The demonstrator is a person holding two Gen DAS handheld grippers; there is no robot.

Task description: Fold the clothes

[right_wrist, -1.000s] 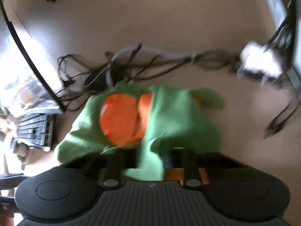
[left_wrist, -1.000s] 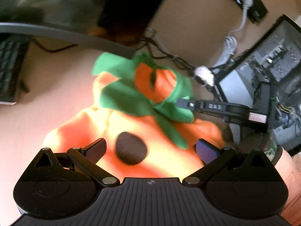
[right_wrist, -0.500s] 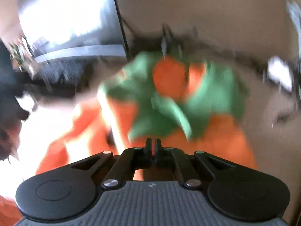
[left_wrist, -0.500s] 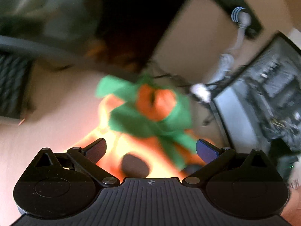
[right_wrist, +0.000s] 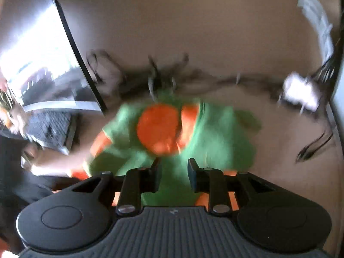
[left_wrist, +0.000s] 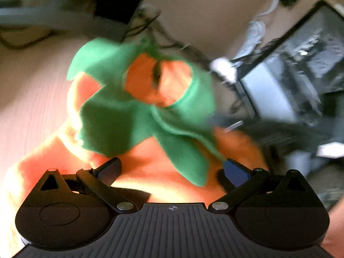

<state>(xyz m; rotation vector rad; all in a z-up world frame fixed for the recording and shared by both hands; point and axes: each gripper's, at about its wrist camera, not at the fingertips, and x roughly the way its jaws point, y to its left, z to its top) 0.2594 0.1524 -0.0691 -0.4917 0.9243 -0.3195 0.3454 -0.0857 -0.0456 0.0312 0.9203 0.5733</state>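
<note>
An orange garment (left_wrist: 150,167) with a green leaf-shaped collar (left_wrist: 120,122) lies on the tan desk; both views are blurred. My left gripper (left_wrist: 172,169) is open and empty just above the orange body, below the collar. In the right wrist view the green collar (right_wrist: 221,133) rings an orange neck opening (right_wrist: 159,126). My right gripper (right_wrist: 173,175) is partly open, its fingers apart over the green cloth, with nothing pinched between them.
A tangle of black cables (right_wrist: 163,79) lies behind the garment. A white plug (right_wrist: 301,92) and an open computer case (left_wrist: 301,64) stand at the right. A monitor (right_wrist: 38,53) and keyboard (right_wrist: 51,129) are at the left.
My right gripper was shut half a second ago and its fingers have now opened over the green collar. My left gripper stayed open and moved closer to the garment.
</note>
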